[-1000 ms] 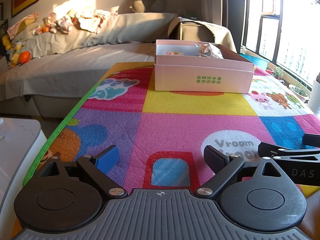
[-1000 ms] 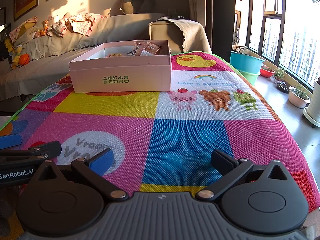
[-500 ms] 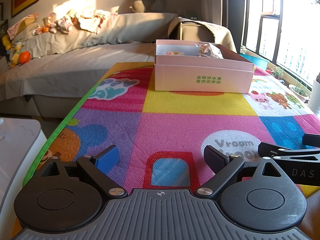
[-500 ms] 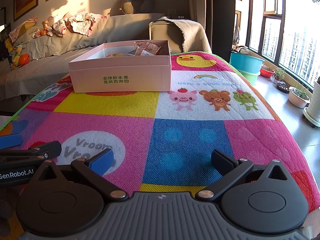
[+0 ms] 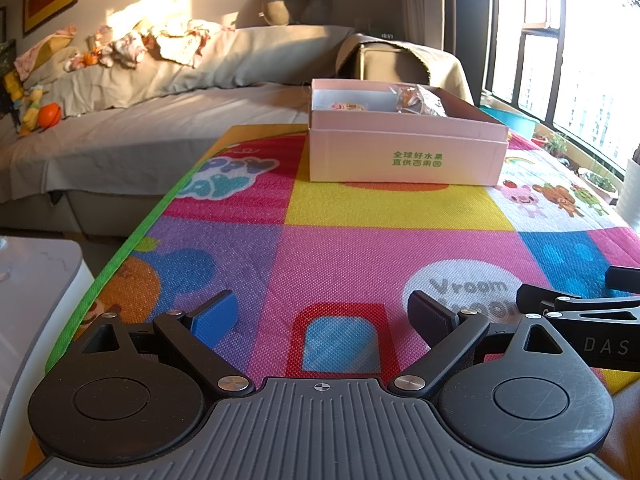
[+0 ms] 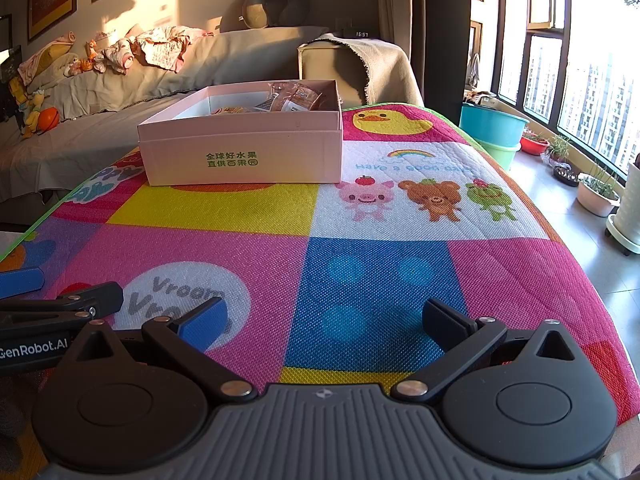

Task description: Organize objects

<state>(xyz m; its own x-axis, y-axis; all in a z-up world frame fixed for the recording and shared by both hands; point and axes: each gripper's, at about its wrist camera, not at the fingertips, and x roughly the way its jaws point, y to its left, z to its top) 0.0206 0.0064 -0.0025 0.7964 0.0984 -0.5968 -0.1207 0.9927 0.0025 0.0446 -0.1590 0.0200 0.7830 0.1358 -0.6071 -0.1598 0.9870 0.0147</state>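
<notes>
nothing has shifted since the earlier frames: the left gripper (image 5: 322, 312) and right gripper (image 6: 326, 318) sit side by side low over the play mat (image 6: 372, 280), jaws spread wide and empty. the pink box (image 6: 244, 156) stands on the mat well beyond both, holding what look like wrapped snack packets (image 6: 290, 98).
</notes>
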